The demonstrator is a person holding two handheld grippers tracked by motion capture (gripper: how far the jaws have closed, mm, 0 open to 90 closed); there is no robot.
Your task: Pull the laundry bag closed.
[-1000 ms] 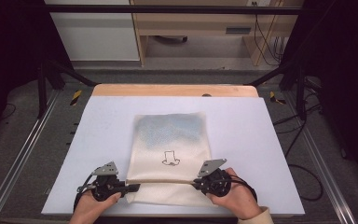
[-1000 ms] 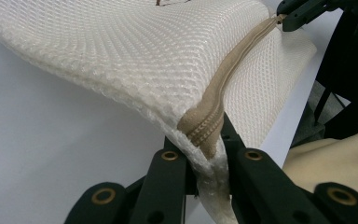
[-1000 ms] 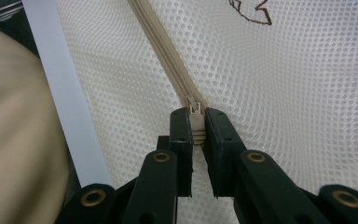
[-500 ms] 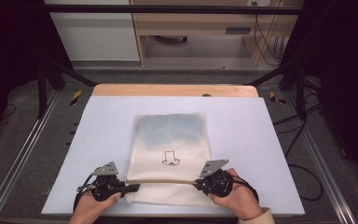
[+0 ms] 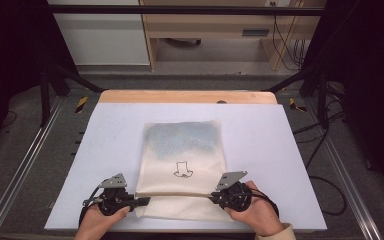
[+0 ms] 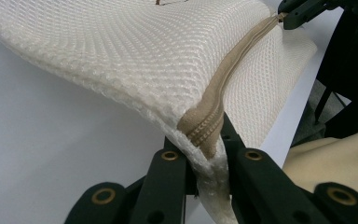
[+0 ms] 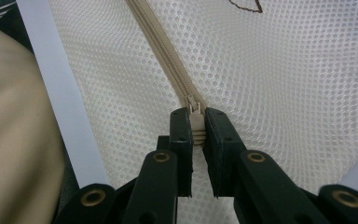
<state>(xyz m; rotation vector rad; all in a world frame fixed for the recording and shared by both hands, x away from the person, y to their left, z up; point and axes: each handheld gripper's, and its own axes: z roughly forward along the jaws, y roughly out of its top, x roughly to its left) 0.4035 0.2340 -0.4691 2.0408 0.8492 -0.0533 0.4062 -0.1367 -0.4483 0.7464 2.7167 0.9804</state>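
1. Where the left hand (image 5: 96, 223) comes in at the near left edge of the pale surface (image 5: 290, 150), it holds the left claw (image 5: 141, 201) low and pointed toward the right.
2. That left claw is closed on the near left corner of a cream mesh bag (image 5: 185, 150); in the left gripper view the two black jaws pinch the mesh together with the end of the tan zipper (image 6: 223, 88).
3. Lying flat near the middle of the surface, the mesh bag has its near end toward the person, and a small dark outline drawing (image 5: 182, 170) sits on its top face.
4. Something bluish shows through the mesh in the far half of the bag; what it is cannot be told.
5. Across the near part of the bag, the zipper runs as a thin tan line from one claw to the other.
6. At the zipper's right end, the right claw (image 5: 213, 196) is closed on the zipper pull (image 7: 196, 122); the right gripper view shows the small tab clamped between the two jaws, with the zipper teeth leading away from it.
7. Behind that claw, the right hand (image 5: 256, 212) rests at the near right of the surface, a light sleeve (image 5: 275, 234) at its wrist.
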